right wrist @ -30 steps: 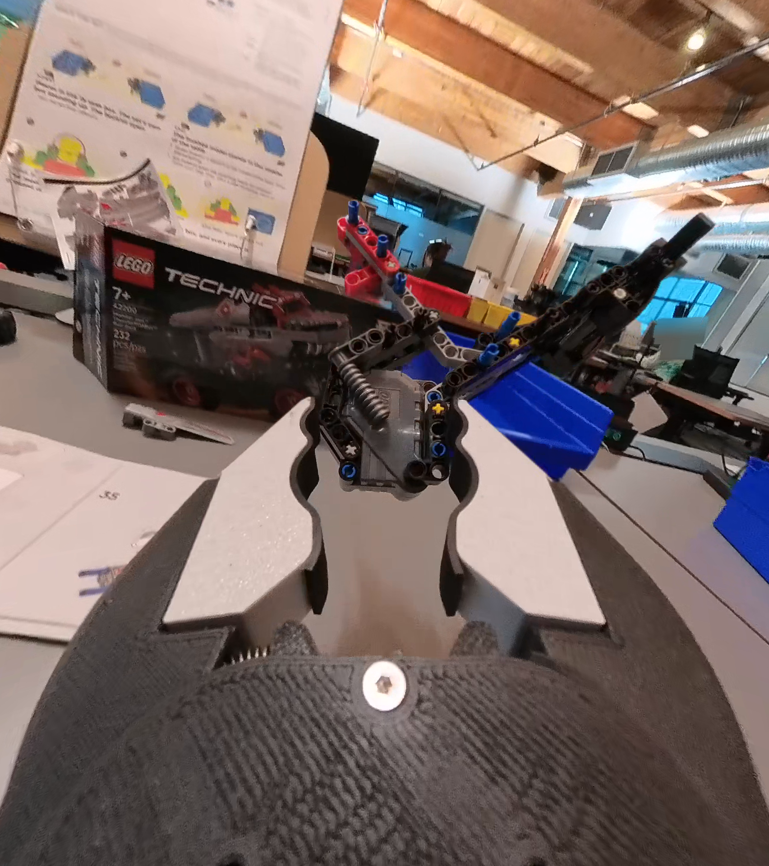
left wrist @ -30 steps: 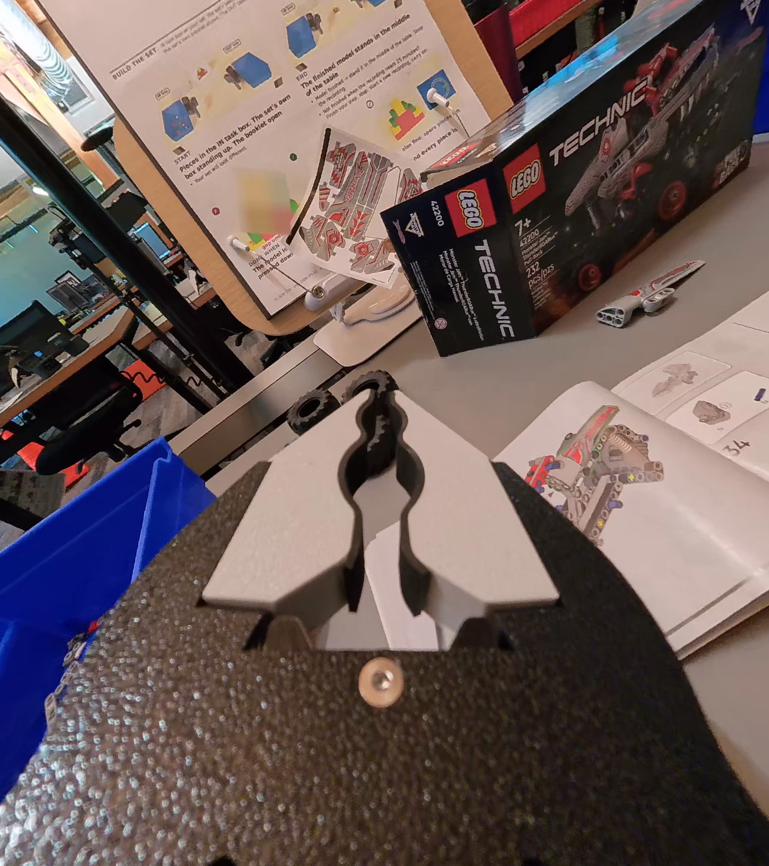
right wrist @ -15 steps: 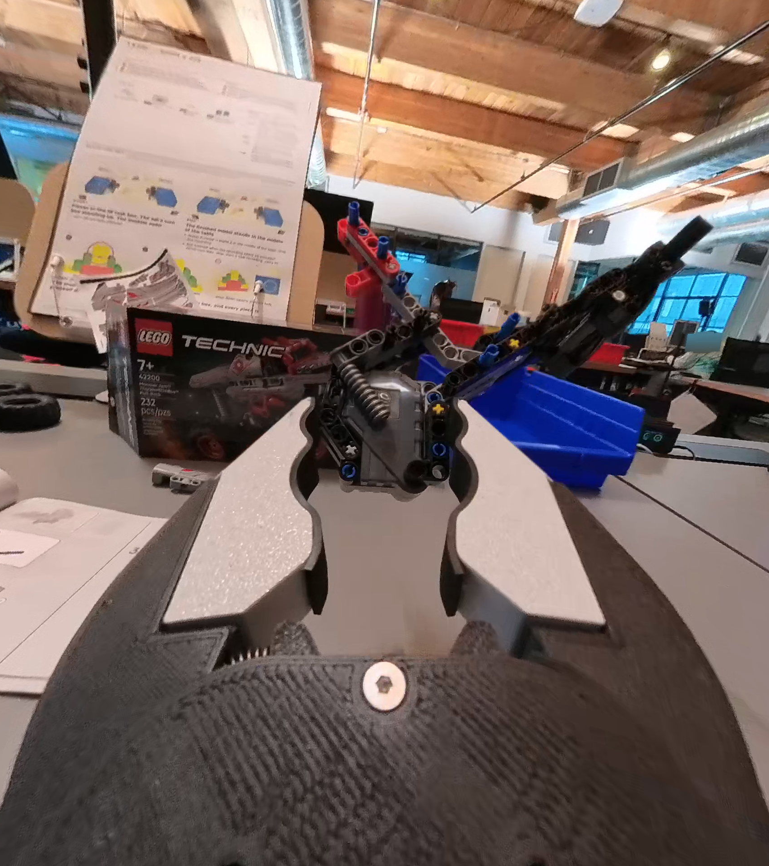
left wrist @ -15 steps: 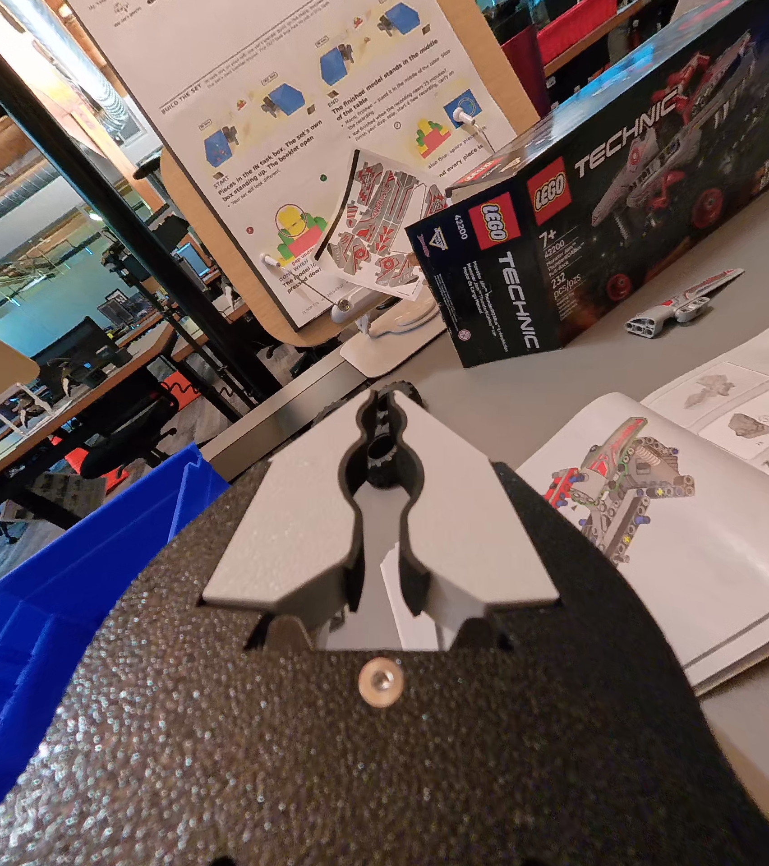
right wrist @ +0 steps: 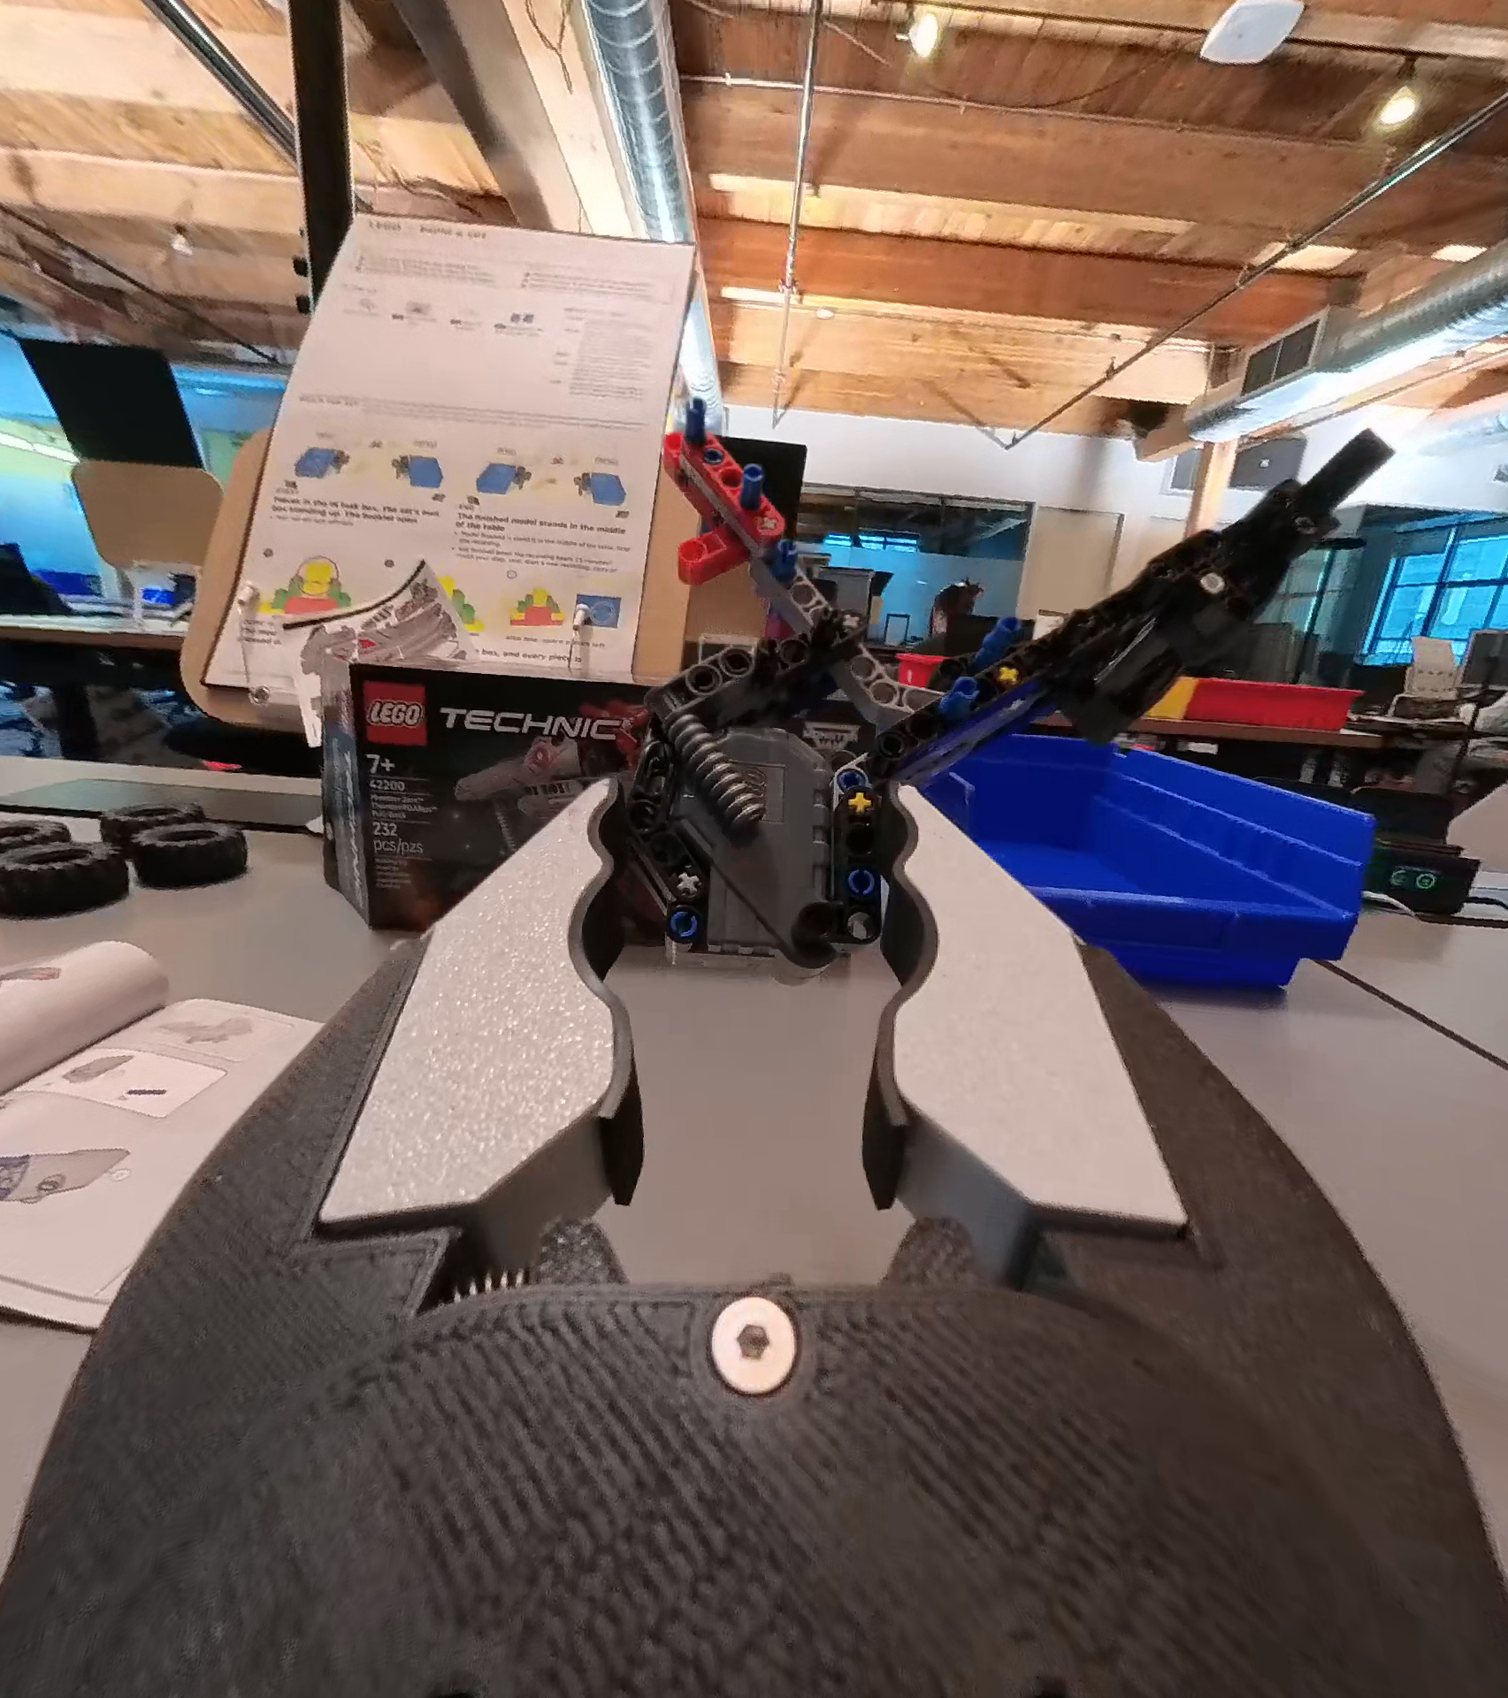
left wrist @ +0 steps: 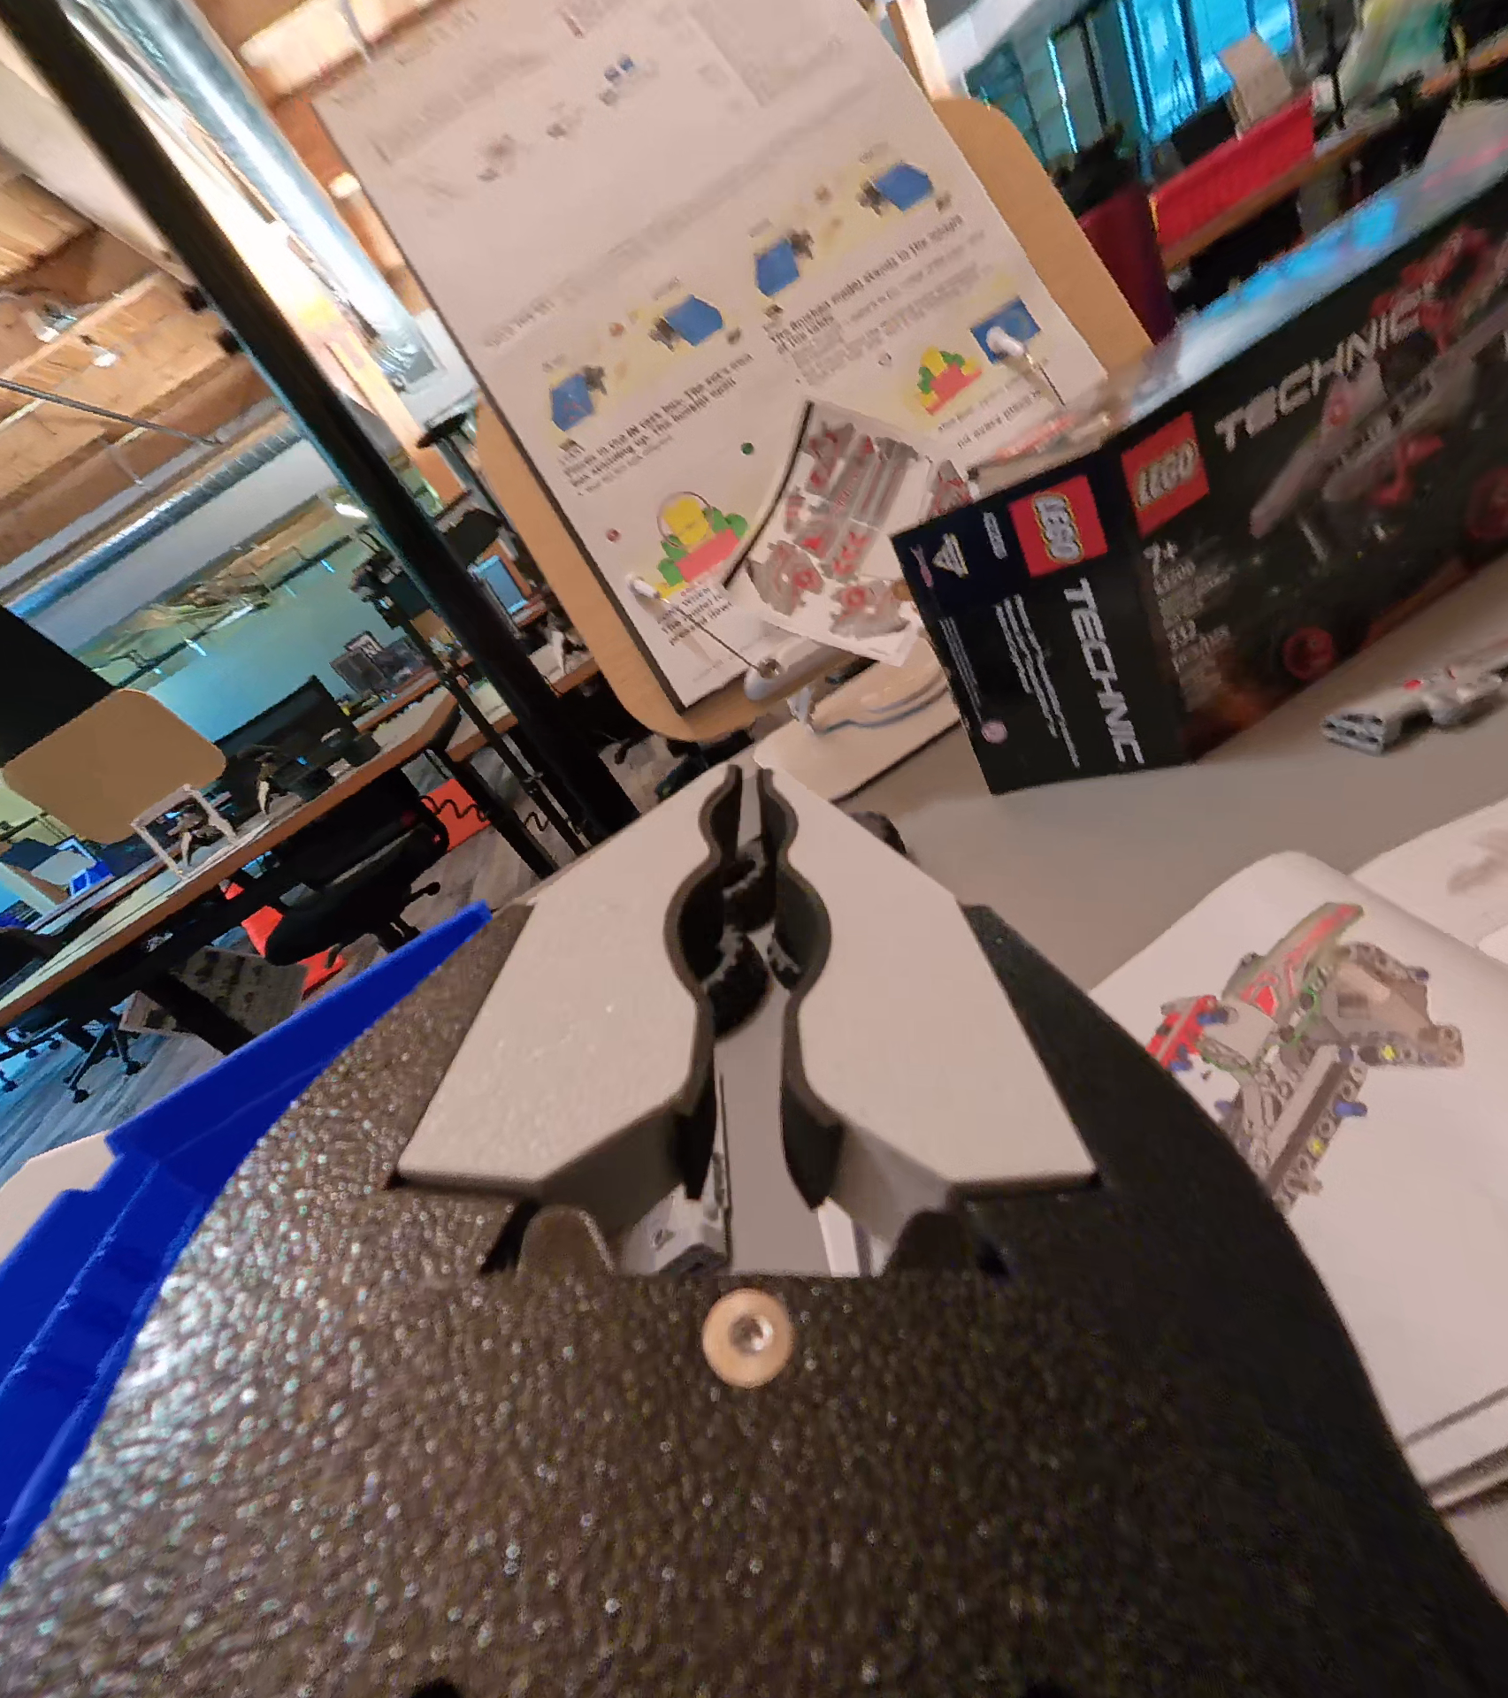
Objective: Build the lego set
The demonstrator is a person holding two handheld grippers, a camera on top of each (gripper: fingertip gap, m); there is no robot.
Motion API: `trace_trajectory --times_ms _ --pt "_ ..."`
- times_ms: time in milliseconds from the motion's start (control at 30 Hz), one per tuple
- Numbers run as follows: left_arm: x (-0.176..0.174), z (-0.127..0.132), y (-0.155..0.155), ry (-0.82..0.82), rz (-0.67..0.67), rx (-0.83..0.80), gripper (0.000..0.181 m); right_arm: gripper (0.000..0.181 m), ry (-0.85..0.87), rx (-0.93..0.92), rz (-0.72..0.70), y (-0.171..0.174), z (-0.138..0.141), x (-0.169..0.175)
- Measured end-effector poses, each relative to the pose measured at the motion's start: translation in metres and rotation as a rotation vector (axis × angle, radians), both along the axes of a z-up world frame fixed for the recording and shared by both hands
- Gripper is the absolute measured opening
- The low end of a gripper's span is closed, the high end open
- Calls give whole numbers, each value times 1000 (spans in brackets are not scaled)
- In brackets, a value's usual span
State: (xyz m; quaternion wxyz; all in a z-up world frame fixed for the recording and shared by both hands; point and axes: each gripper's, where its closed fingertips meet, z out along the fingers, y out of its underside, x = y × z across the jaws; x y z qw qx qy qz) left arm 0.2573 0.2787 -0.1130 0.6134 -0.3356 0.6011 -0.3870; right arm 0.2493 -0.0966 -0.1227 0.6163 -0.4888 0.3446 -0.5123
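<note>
My right gripper (right wrist: pixel 750 799) is shut on the half-built lego model (right wrist: pixel 750 827), a grey block with a spring, black beams, a red beam at the top and a long black arm to the right. It holds the model above the grey table (right wrist: pixel 1375 1148). My left gripper (left wrist: pixel 750 781) has its jaws almost together with nothing between them. A black tyre (left wrist: pixel 736 928) on the table beyond shows through the gap. Several loose tyres (right wrist: pixel 88 854) lie at the far left in the right wrist view. The open instruction booklet (left wrist: pixel 1283 1194) lies right of my left gripper and also shows in the right wrist view (right wrist: pixel 42 1103).
The black set box (left wrist: pixel 1191 570) stands at the back, also seen in the right wrist view (right wrist: pixel 456 781), with a sticker sheet (left wrist: pixel 842 542) and an instruction board (left wrist: pixel 731 322) behind it. A grey and red part (left wrist: pixel 1448 698) lies by the box. One blue bin (left wrist: pixel 42 1332) is at the left, another (right wrist: pixel 1145 854) at the right. The grippers' ends are close to 40 cm from one another.
My left gripper has moved forward toward the tyres and tilted up. My right gripper, still holding the model, has swung so that the tyres and more of the table come into view.
</note>
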Motion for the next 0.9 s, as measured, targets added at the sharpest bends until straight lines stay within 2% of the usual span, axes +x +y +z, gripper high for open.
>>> trace_trajectory --times_ms 133,300,633,900 --pt "-4 10 5 -52 -10 -98 0 52 -11 15 -4 -2 1 -1" --pt "-4 9 7 -41 -32 -171 0 52 -15 -14 -4 2 1 -2" --pt "-2 7 7 -26 -41 -177 0 52 -32 -115 33 20 -1 -4" --pt "-2 5 3 -16 -53 -157 0 52 -60 -139 176 44 -1 -12"
